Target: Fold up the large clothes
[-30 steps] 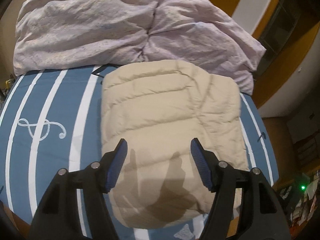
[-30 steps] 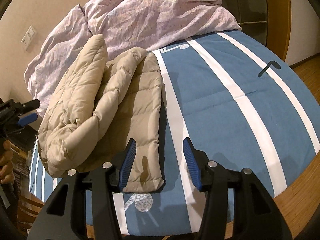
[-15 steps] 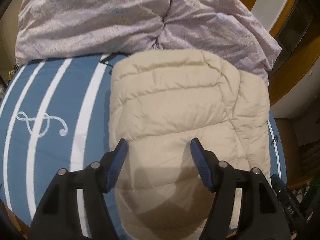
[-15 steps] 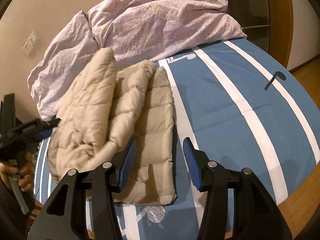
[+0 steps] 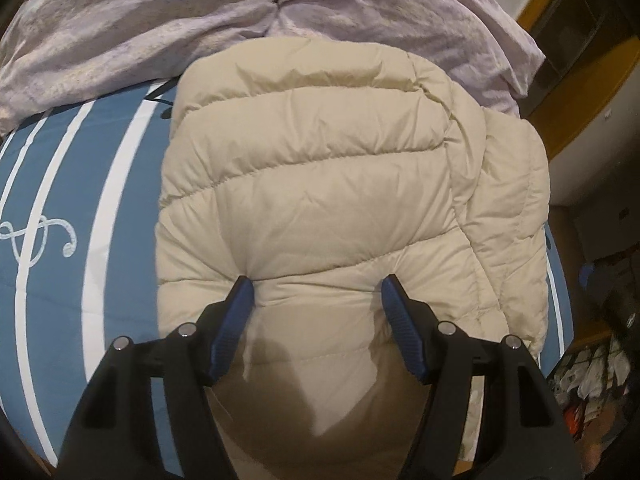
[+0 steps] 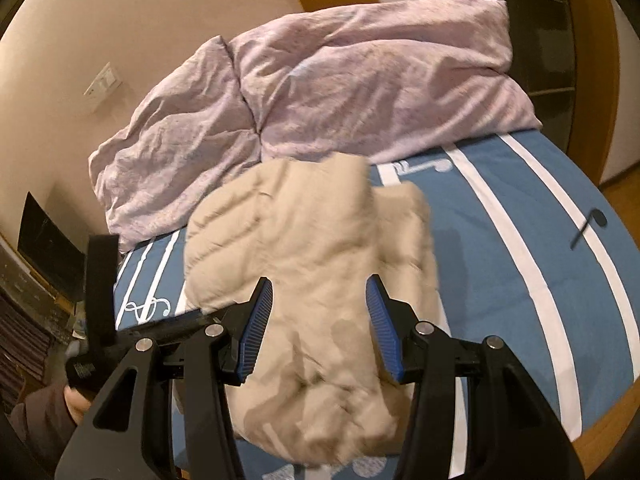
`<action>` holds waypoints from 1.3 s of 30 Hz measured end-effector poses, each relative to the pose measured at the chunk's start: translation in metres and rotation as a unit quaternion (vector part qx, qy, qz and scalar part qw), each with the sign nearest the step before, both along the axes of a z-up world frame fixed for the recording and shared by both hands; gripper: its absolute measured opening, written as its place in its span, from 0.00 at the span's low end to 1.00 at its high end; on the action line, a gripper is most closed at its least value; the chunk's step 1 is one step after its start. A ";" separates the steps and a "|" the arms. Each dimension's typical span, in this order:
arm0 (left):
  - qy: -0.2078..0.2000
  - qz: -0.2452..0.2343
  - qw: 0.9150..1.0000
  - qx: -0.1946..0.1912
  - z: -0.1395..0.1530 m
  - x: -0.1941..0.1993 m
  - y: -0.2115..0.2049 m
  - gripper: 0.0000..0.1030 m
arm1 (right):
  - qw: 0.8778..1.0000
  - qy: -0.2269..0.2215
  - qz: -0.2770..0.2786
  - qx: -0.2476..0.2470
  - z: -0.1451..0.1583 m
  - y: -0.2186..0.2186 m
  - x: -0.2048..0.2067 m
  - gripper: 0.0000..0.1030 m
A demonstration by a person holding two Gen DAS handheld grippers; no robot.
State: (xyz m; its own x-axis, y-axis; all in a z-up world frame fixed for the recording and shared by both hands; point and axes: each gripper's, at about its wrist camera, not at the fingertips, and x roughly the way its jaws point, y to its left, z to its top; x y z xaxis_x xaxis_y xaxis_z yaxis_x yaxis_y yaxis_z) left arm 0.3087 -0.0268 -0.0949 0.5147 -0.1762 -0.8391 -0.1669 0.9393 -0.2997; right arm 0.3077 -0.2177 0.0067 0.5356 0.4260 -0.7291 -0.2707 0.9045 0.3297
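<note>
A beige quilted puffer jacket (image 5: 320,184) lies folded in a thick bundle on the blue bed sheet with white stripes (image 5: 80,200). My left gripper (image 5: 316,296) is open, its blue fingertips (image 5: 240,292) pressing down into the jacket's near part and denting it. In the right wrist view the jacket (image 6: 312,248) is blurred from motion. My right gripper (image 6: 320,300) is open and hovers right over it, holding nothing. The left gripper's black body (image 6: 104,296) and the hand holding it show at the left.
A crumpled lilac duvet (image 5: 280,12) is heaped at the head of the bed (image 6: 360,80), just behind the jacket. A wall with a socket plate (image 6: 102,86) is at the left. The bed's wooden edge (image 6: 600,412) and the floor lie to the right.
Both grippers have moved in over the jacket. The left one has come down onto it and now dents it. The right one swung left from the bare sheet to above the bundle.
</note>
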 end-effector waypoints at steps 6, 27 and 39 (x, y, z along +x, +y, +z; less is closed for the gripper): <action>-0.001 -0.015 1.000 0.005 -0.003 0.003 -0.009 0.65 | 1.000 0.003 0.003 -0.007 -0.002 0.022 0.022 0.48; -0.040 -0.009 0.999 -0.009 0.011 0.004 0.021 0.66 | 0.991 0.052 -0.073 -0.097 -0.069 0.018 0.062 0.39; -0.071 0.043 0.995 0.053 0.023 0.043 0.055 0.67 | 0.988 0.052 -0.080 -0.121 -0.082 0.020 0.066 0.39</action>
State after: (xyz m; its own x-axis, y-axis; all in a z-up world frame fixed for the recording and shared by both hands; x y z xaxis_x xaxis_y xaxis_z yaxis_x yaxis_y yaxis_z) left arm 0.3515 0.0279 -0.0715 0.6393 -0.0400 -0.7679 -0.2117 0.9509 -0.2258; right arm 0.3738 -0.1980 -0.0758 0.4986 0.1481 -0.8541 -0.0945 0.9887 0.1163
